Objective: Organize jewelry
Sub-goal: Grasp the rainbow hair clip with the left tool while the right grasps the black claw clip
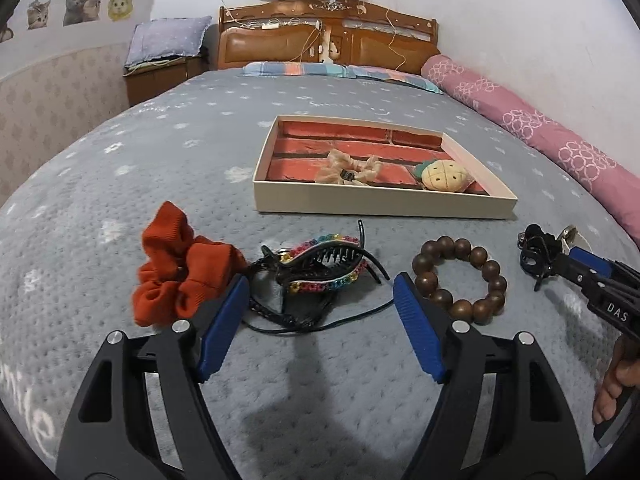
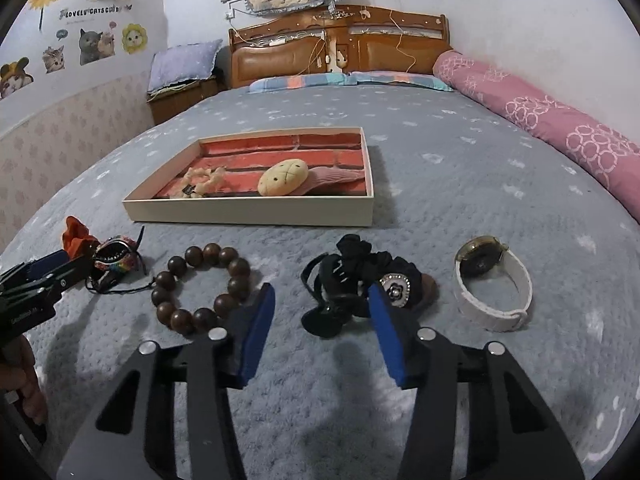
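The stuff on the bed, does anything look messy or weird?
A bit messy: the rainbow hair claw lies tangled on a black cord beside the orange scrunchie. Only two pieces are in the box. Nothing looks broken.

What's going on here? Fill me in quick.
A person is sorting accessories on a bed into a box, with a gripper in each hand. A beige scrunchie and a pineapple plush are already in the box. The left gripper is open in front of the colourful hair clip. The right gripper is open around the black hair clips, not yet gripping. The orange scrunchie, bead bracelet and watch lie loose.
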Demonstrator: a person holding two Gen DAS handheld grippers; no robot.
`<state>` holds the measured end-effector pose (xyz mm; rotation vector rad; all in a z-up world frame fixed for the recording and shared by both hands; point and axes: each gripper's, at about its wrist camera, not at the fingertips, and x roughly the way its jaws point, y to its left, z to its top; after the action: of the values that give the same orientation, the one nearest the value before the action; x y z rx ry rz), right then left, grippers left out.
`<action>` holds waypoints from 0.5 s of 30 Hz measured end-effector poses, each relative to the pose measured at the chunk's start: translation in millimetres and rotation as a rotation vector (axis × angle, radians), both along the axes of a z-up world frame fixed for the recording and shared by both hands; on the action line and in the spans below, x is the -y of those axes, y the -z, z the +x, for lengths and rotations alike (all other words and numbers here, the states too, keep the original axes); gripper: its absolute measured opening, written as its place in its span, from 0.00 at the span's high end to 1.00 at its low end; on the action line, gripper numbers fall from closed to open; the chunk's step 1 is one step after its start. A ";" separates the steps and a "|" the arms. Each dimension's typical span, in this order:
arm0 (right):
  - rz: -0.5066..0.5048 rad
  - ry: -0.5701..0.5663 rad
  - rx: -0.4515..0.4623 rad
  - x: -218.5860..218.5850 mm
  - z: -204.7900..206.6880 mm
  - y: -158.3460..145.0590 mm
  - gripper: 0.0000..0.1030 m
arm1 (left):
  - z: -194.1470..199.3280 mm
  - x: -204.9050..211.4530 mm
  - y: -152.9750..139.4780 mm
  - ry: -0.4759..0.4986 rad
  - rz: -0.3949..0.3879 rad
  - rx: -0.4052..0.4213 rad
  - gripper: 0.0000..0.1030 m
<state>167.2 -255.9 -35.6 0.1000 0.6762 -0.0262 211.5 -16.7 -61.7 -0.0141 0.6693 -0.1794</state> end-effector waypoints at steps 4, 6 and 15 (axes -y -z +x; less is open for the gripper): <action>0.034 -0.012 -0.008 4.5 10.7 2.3 0.60 | 4.2 -0.2 1.2 -0.007 -0.011 -0.006 0.30; 0.027 -0.027 -0.007 0.8 15.6 1.5 0.63 | 7.2 -0.5 1.9 -0.007 -0.016 -0.012 0.30; -0.005 -0.004 -0.083 -0.9 34.6 12.4 0.71 | 19.1 -1.7 8.3 0.007 -0.030 -0.045 0.35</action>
<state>201.8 -255.1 -47.9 0.0928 0.7591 -0.0280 230.7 -15.0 -70.0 -0.0442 0.7114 -0.1967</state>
